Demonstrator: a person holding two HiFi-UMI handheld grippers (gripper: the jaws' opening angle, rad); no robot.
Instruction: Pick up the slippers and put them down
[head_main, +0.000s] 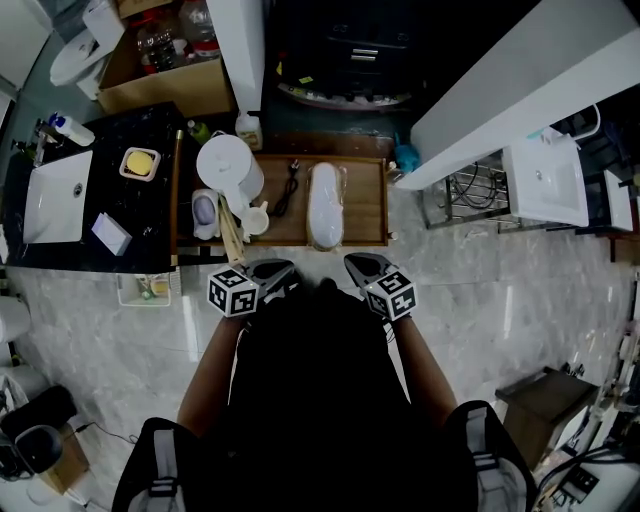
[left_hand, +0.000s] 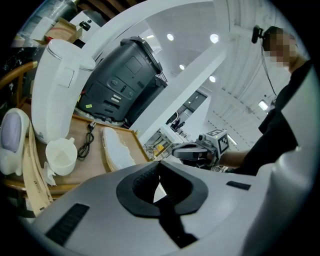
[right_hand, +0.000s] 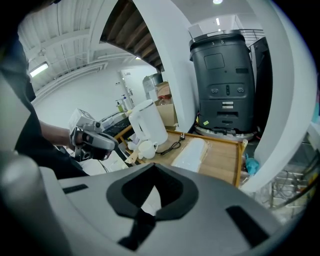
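Both the left gripper (head_main: 280, 270) and the right gripper (head_main: 358, 264) were pressed together on nothing; the slippers (head_main: 324, 204) lay on the wooden surface (head_main: 366, 200).
Grippers hung side by side over the marble floor (head_main: 480, 290), just off the near rim of the surface. Slippers, a white pair in clear wrap, lay lengthwise, with bare wood to their right and the black cable (head_main: 290, 186) and white kettle (head_main: 229, 166) to their left. A raised rim ran round the wood. Yellow sticker (left_hand: 88, 106) on the dark machine (right_hand: 226, 85) behind: print too small to read. Marker cubes bore square patterns only.
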